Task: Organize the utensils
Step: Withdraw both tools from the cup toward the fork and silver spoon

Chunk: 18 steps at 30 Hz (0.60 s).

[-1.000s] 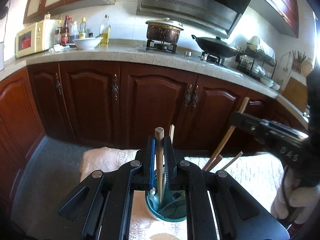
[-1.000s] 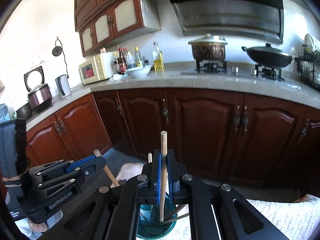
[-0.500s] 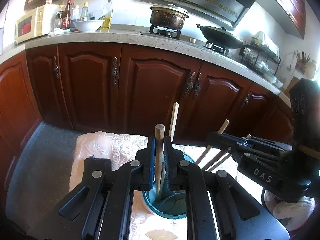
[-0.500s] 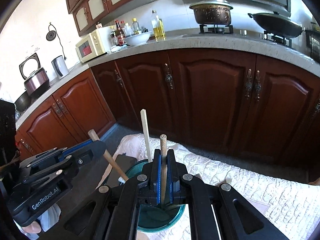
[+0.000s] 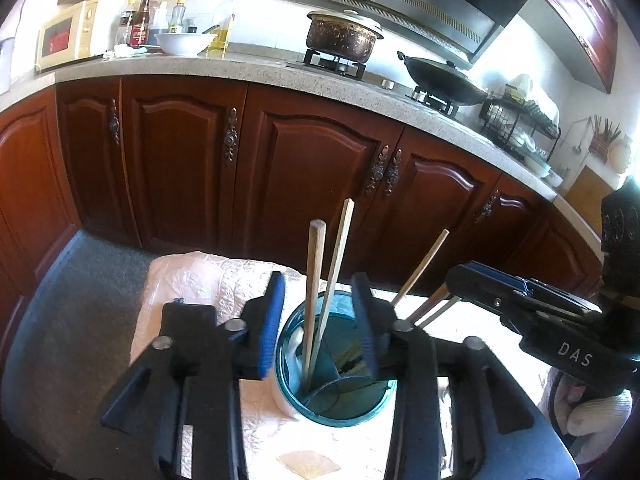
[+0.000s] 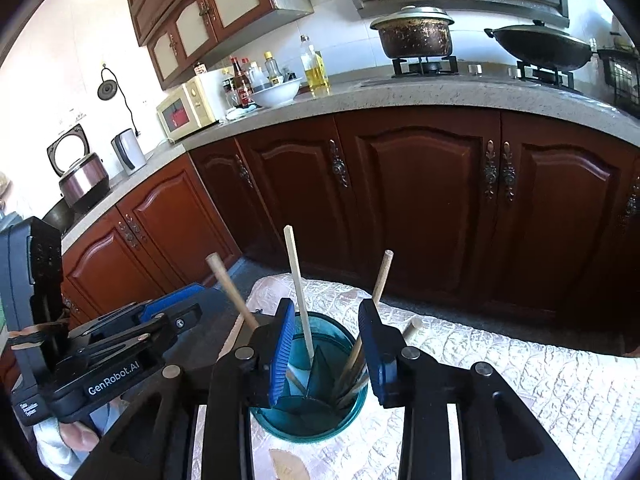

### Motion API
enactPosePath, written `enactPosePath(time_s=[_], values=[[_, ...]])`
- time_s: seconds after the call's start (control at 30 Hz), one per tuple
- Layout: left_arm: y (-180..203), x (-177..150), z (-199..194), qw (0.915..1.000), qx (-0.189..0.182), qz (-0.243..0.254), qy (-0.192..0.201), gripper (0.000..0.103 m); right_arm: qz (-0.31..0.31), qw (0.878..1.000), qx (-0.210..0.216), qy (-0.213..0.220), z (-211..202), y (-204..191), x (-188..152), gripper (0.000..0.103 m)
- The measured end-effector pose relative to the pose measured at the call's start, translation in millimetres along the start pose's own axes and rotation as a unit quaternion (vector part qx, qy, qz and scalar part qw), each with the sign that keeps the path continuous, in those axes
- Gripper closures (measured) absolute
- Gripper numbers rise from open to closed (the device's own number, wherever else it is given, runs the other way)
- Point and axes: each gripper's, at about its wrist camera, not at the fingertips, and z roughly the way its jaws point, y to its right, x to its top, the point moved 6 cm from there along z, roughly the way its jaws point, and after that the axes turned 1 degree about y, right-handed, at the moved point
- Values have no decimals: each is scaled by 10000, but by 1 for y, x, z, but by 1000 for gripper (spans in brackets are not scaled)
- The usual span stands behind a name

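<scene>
Both left gripper (image 5: 318, 320) and right gripper (image 6: 326, 344) jaws just opened, apart around utensils standing loose in the teal holder (image 5: 336, 408); careless withdrawal risks snagging handles, toppling it

The teal holder (image 5: 336, 400) stands near the front edge of the quilted table (image 6: 520, 380), its mouth crowded by upright chopsticks (image 5: 314, 292) that lean outward and bar a straight drop from above. Both grippers flank it closely, blocking its left and right sides. The table's right part toward its far edge lies bare.
</scene>
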Motion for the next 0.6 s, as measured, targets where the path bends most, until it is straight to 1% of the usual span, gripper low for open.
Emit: enactPosePath(time_s=[0.2, 0.33, 0.6], values=[[7, -6, -5, 10000, 63, 43, -17, 65, -84, 9999, -39, 47, -12, -4, -7, 72], [10, -12, -9, 9999, 104, 51, -3, 57, -107, 9999, -95, 39, -18, -5, -14, 70], [20, -23, -17, 9997, 145, 181, -2, 56, -121, 9997, -213, 13, -32, -1, -28, 69]])
